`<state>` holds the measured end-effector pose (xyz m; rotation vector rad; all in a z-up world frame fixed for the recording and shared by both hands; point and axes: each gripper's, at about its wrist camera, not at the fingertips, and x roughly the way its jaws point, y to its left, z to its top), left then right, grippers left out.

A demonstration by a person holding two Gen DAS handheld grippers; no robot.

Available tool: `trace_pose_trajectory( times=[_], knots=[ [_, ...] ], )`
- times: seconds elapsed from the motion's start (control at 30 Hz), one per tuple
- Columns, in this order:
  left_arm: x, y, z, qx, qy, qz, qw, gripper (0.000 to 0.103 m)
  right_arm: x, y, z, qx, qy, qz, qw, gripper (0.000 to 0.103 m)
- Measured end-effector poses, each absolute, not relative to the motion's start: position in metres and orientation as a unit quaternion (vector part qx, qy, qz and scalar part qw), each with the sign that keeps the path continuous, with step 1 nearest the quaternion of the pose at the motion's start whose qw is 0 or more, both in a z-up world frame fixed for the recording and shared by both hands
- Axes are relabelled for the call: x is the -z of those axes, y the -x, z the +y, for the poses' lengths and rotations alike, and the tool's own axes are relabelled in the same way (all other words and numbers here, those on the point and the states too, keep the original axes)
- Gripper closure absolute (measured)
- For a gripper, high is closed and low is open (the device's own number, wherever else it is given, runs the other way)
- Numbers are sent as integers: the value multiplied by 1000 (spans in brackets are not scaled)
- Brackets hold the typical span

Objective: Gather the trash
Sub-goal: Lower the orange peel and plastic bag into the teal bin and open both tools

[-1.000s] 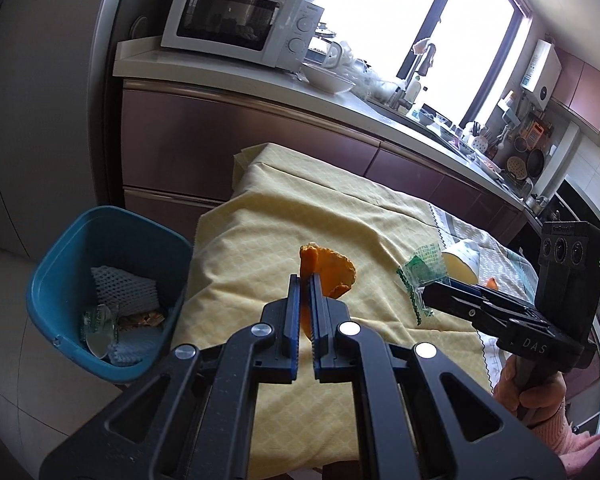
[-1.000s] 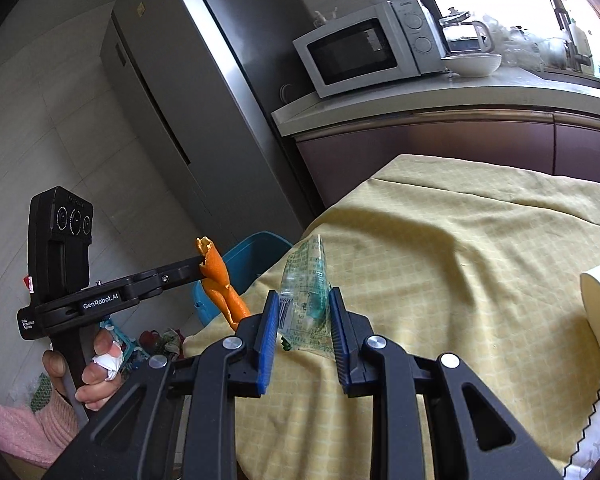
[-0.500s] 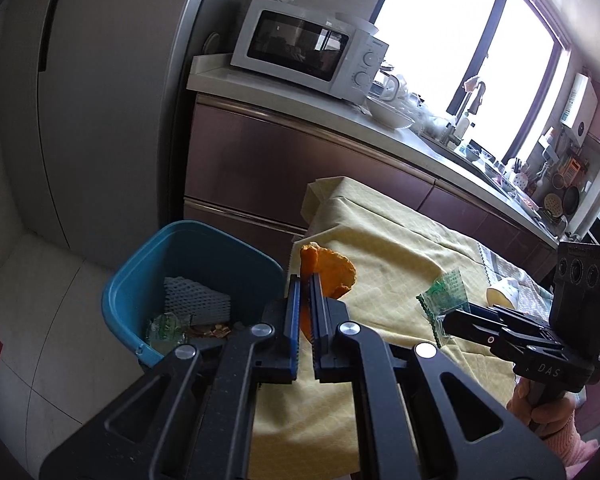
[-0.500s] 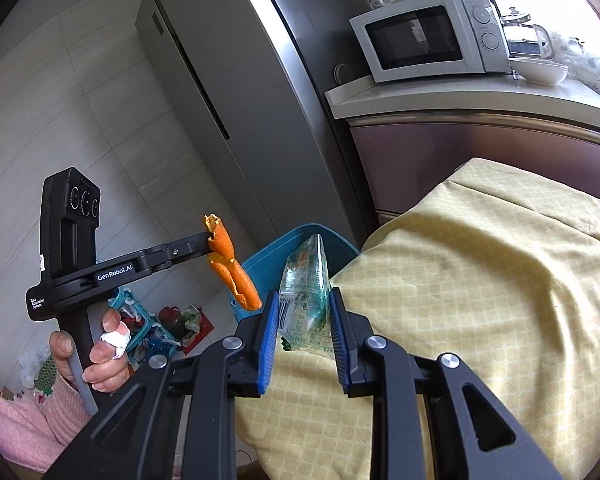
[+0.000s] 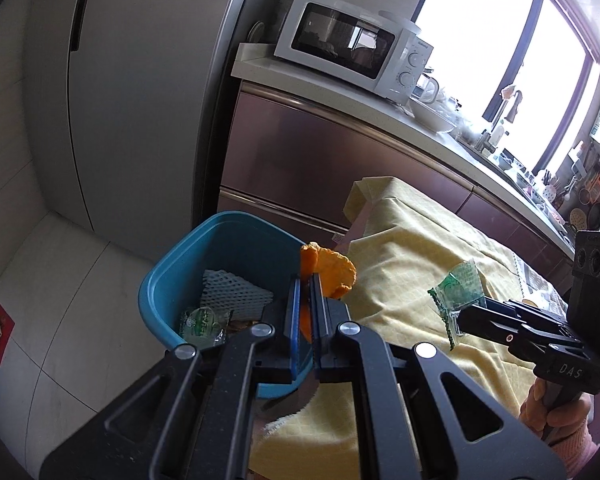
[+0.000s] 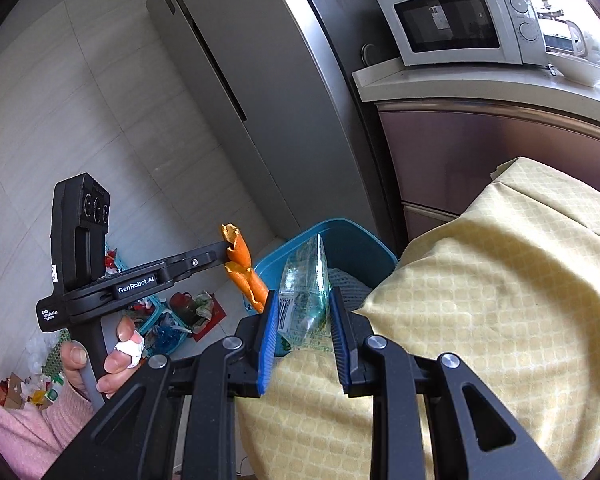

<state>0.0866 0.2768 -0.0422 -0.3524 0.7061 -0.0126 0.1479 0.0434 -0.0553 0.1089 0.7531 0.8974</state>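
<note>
Now the left hand-held gripper (image 5: 305,300) pinches peel (image 5: 332,276) beside the bin (image 5: 168,280), the right hand-held gripper (image 6: 305,312) clamps a wrapper (image 6: 304,280) short of it; releasing early risks floor litter.

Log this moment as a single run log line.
left claw: shut on orange peel | right claw: shut on clear wrapper | blue bin: beside table, holds earlier trash | drop: pending

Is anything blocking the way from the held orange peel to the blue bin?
Nothing visible does. The left gripper holds the orange peel at the open blue bin, beside the table's edge.
</note>
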Motion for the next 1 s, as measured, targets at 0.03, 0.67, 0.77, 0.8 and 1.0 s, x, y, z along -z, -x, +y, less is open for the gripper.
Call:
trace_pose_trajectory(
  times=[0.03,0.67,0.77,0.8,1.0],
  knots=[
    [45,-89,278,5,172,347,922,98,57,-150,47,-424,-51,358,831,79],
    [93,-116,291,-26,176,388,904,98,75,-169,99,-427,-15,389,816,76],
    [98,-119,290,-29,175,392,903,98,78,-170,104,-425,-9,393,815,76],
    [99,-120,290,-30,175,393,902,98,79,-171,106,-425,-8,394,815,76],
    [109,-128,291,-36,175,401,899,98,86,-177,115,-418,6,404,813,74]
  ],
)
